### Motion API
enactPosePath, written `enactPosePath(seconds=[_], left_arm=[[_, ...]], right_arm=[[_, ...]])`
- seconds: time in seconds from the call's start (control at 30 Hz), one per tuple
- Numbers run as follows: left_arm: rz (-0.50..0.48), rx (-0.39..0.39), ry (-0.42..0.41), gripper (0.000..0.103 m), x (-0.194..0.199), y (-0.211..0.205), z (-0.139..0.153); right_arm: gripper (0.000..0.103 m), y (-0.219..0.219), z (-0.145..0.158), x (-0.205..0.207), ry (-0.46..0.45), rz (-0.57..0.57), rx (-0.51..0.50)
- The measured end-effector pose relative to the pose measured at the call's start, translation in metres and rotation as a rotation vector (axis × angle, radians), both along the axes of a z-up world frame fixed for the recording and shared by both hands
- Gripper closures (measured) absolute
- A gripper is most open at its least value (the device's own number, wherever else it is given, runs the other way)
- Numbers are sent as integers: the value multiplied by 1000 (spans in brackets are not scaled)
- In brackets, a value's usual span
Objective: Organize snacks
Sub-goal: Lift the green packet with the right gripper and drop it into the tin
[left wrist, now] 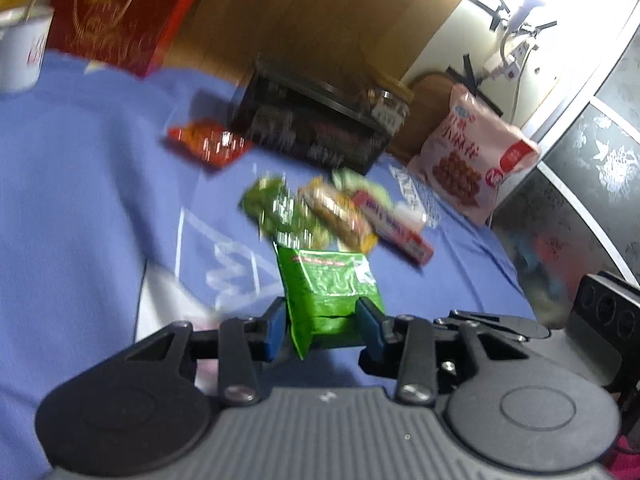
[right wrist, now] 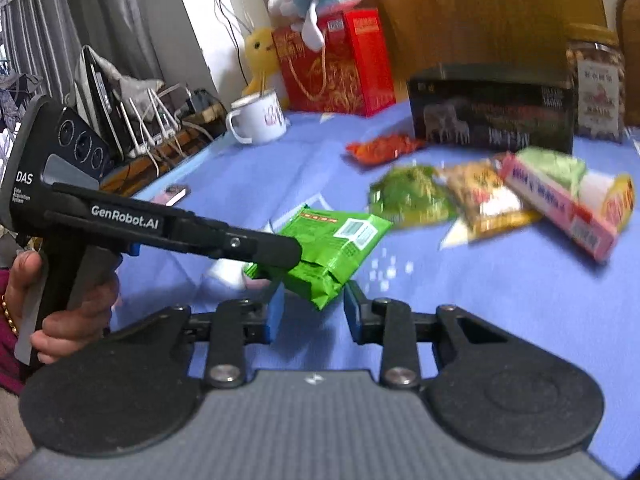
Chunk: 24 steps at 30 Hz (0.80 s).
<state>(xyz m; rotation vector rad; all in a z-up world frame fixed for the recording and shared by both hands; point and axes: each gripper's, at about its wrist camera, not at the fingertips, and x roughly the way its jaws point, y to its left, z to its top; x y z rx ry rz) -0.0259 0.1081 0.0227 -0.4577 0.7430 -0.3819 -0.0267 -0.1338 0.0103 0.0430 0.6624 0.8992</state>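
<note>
Green packet [left wrist: 330, 292] is up off the blue cloth [left wrist: 80, 180], pinched at its lower end by the left hand-held gripper [left wrist: 320, 326], blue pads pressed into the foil on both sides. The right hand-held gripper [right wrist: 310, 308] sits just under the packet's free corner; its jaws are part-spread around that corner, and whether the pads touch it I can't tell. Looks like a handover or two-handed carry. To do it well: bite well in from the edge, since slick foil slips, keep the left pinch until the right one is firm, keep the packet flat. Beyond it a loose snack pile lies mid-table: crumpled green bag [right wrist: 412, 196], yellow packet [right wrist: 484, 196], pink box [right wrist: 560, 200], with a red packet [right wrist: 384, 148] nearer the far edge. Black box [right wrist: 492, 116] and jar [right wrist: 598, 92] stand along the far edge, and a pink bag [left wrist: 472, 156] leans at the far right corner. Mug [right wrist: 260, 118] and red gift box [right wrist: 336, 60] with plush toys are at the far left. The table cloth is wrinkled; wood panel behind, cables and clutter off the left edge. Background is motion-blurred.
</note>
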Motion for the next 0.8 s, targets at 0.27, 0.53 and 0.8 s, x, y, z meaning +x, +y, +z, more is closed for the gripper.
enactPosePath(seconds=[0.27,0.53,0.8], left_arm=[[-2,64,-98,67,61,-1,41],[-21,86,-169,66,153,-21,77],[-58,94,-154,66,241,-60,68]], right_arm=[[67,1,28,54,-74,-58,60],[67,-7,57,130,-179,-150,87],[66,-33,50,206,-180,-258,64]])
